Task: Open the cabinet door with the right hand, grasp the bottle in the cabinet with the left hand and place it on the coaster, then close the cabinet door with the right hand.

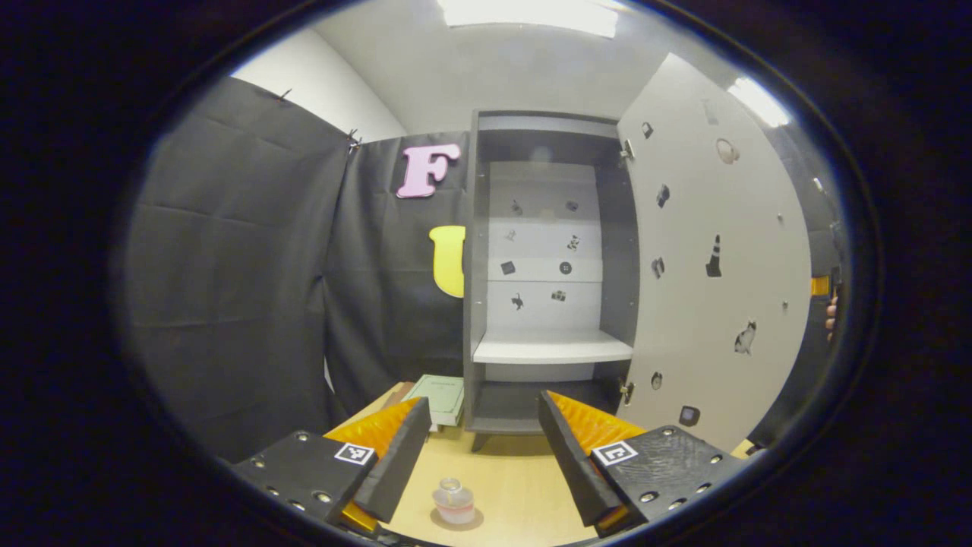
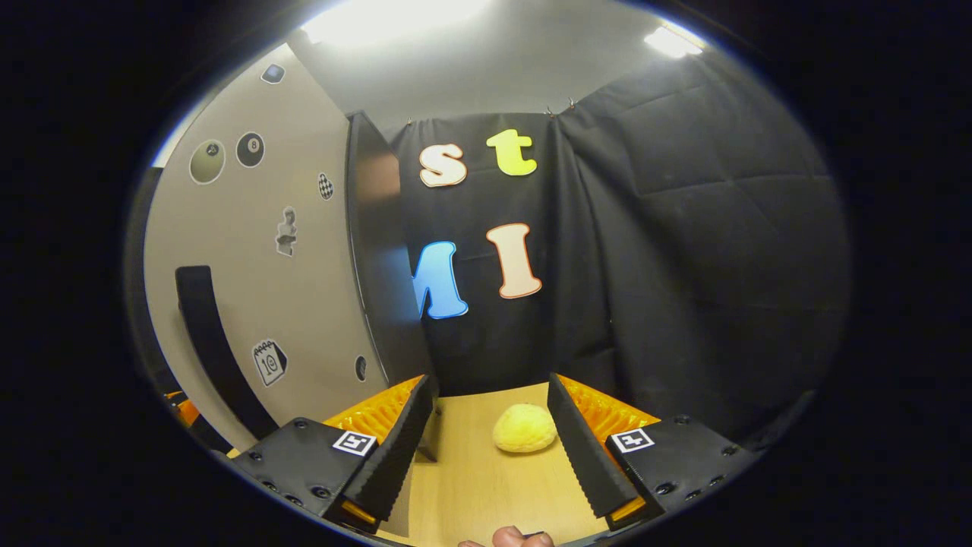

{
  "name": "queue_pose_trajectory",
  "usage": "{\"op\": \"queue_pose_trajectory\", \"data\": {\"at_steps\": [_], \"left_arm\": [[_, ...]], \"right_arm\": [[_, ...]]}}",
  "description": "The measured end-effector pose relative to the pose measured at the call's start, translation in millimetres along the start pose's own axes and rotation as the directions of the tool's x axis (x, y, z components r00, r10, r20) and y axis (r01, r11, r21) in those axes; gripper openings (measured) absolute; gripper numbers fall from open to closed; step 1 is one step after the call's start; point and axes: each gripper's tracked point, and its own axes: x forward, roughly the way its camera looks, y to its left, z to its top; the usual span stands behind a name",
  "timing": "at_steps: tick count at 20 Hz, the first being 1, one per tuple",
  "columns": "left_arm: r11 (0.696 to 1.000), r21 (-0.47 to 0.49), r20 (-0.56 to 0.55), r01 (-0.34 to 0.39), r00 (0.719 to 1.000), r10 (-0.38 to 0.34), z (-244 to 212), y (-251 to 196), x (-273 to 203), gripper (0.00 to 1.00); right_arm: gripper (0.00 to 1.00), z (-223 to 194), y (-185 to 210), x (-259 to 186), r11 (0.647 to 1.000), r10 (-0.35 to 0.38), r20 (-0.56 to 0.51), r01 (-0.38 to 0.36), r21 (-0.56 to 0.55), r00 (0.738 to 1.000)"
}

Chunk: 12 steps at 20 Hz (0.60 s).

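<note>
Clear glass bottle (image 1: 453, 501), pale wood-grain table (image 1: 516, 486), matt grey cabinet (image 1: 474, 304)

Bright ceiling lights (image 1: 531, 14) glare overhead, both views sharp at centre, bowed and darkened toward the edges.

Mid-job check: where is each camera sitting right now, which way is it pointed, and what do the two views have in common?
Left gripper view: rides the left tool, facing the open cabinet; below sits the bottle on its coaster; its own open fingers show.
Right gripper view: rides the right tool, outside the open door, facing the cloth wall and a yellow lump; own fingers and a fingertip show.
Shared: the door and the wooden table.
</note>
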Motion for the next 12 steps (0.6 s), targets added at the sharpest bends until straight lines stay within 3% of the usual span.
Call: {"op": "queue_pose_trajectory", "data": {"at_steps": [6,12], "left_arm": [[0.996,-0.069,-0.144,0.063,0.987,-0.073,5,12,0,0.87],[0.996,-0.028,-0.121,0.088,0.988,-0.091,26,46,7,0.88]], "right_arm": [[0.96,9,18,-14,1.000,-0.015,-0.055,0.015,-0.008,0.998],[0.96,6,51,-19,1.000,-0.005,-0.085,0.008,0.030,0.996]]}}
